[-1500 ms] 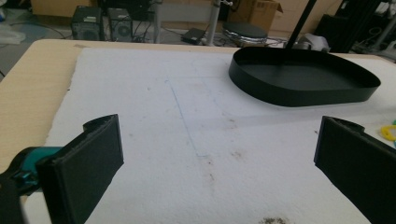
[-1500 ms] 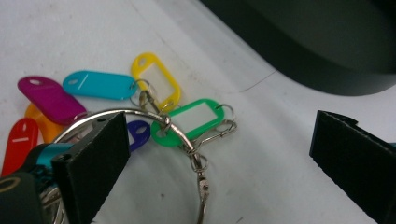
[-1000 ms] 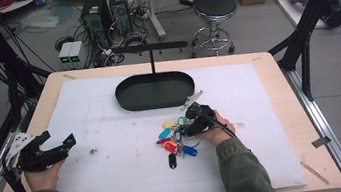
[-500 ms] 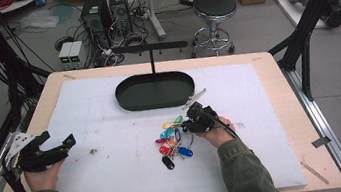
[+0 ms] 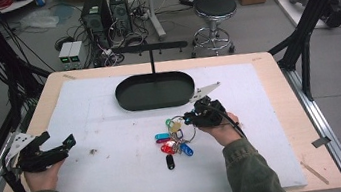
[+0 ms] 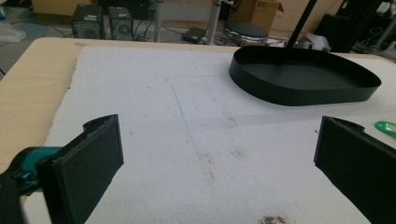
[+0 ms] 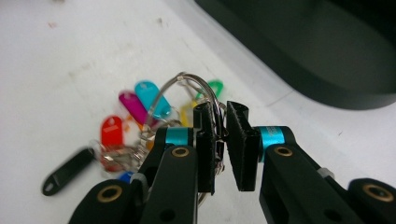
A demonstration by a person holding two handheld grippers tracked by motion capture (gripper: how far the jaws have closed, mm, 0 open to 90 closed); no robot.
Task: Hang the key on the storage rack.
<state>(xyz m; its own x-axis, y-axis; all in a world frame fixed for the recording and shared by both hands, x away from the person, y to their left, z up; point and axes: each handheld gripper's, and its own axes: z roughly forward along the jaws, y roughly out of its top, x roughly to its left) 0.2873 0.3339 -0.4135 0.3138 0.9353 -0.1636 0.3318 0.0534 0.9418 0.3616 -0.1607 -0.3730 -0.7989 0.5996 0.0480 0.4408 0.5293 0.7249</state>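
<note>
Right tool (image 5: pixel 193 117) sits mid-counter, just in front of the black oval tray (image 5: pixel 156 100), and its jaws are pinched together on the wire key ring (image 7: pixel 196 88). In the right gripper view the ring's thin loops run straight down between the two pads, with a narrow gap remaining beside them. Hanging off that ring is a fan of plastic key tags: red (image 7: pixel 111 130), magenta (image 7: pixel 132 106), light blue (image 7: pixel 151 98), green (image 7: pixel 214 87), and a black one (image 7: pixel 67 170) stretched out flat on the white mat (image 5: pixel 119 174). There looks to be a yellow tag behind the jaws too, though it's blurred. From the high view the bunch (image 5: pixel 174 141) rests on the mat just left of the right hand (image 5: pixel 221 129).

Over at the counter's left edge, the left tool (image 5: pixel 59 147) is held low with its jaws wide apart, nothing between them, just stained mat. The tray shows ahead of it, to the right.
</note>
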